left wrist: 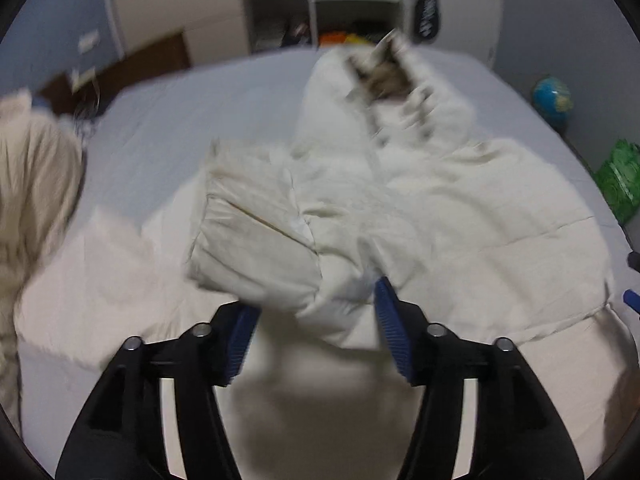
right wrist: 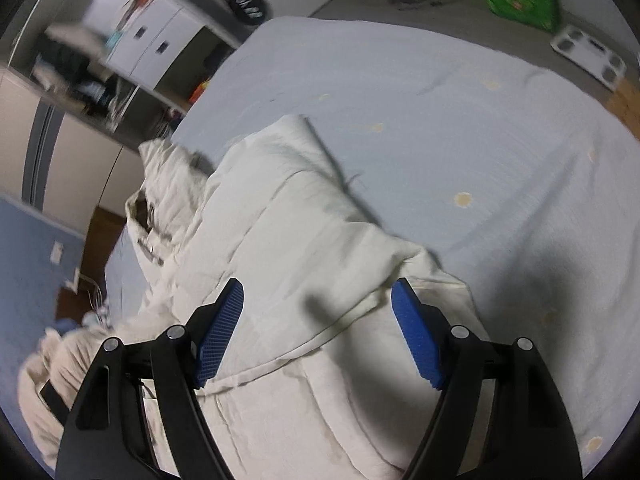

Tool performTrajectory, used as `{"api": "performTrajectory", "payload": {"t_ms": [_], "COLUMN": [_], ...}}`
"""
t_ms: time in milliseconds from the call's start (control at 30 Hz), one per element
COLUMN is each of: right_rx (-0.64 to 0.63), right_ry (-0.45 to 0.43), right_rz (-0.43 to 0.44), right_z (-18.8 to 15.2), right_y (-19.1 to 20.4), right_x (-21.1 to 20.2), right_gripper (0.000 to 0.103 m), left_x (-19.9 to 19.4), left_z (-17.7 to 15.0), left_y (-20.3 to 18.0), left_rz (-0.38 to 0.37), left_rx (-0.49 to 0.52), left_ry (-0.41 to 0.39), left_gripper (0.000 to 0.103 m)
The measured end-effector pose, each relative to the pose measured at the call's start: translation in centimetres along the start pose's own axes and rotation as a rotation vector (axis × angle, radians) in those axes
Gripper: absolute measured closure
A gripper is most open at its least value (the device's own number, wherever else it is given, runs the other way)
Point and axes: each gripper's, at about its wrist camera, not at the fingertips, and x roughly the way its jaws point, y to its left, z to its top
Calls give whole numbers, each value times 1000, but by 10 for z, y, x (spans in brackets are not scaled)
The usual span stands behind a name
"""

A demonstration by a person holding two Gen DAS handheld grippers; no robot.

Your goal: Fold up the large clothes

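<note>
A cream padded coat (left wrist: 440, 208) with a fur-trimmed hood (left wrist: 384, 76) lies spread on the pale blue bed (left wrist: 180, 120). One sleeve (left wrist: 256, 232) is folded across its body. My left gripper (left wrist: 316, 304) hovers at the sleeve's near end. Its jaws are apart and a fold of the sleeve lies loosely between the blue pads (left wrist: 394, 332), not pinched. In the right wrist view the same coat (right wrist: 288, 240) runs away to the hood (right wrist: 160, 200) at the left. My right gripper (right wrist: 318, 286) stands open just above the coat's right edge, with nothing gripped.
A second beige garment (left wrist: 32, 184) is heaped at the bed's left side. Shelves and cupboards (left wrist: 280, 0) stand beyond the bed. A globe (left wrist: 552, 98), a green bag (left wrist: 618, 176) and a white scale (right wrist: 588, 56) sit on the floor to the right. Bare sheet (right wrist: 460, 120) shows right of the coat.
</note>
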Motion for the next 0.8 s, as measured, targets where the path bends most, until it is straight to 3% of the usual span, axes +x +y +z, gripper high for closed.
{"api": "performTrajectory", "payload": {"t_ms": [300,400,467,633,800], "right_rx": [-272,-349,-388,-437,-464], "right_ry": [60,74,84,122,139], "right_rz": [-29,-56,-69,-107,-124], "right_z": [-30,-41,-48,-59,-64], "right_y": [52,63,68,71,68], "right_x": [18,24,26,34,32], "right_gripper": [27,27,27,26,26], "left_x": [8,-3,-10,-26,-39], "left_z": [-26,-32,-31,-29,-30], "left_y": [56,76,84,110,138], "left_rz": [56,74,99,106,118], "left_rx": [-63,-85,-97,-150,-191], "left_ry": [119,124,114,95,78], "left_gripper": [28,25,16,8,7]}}
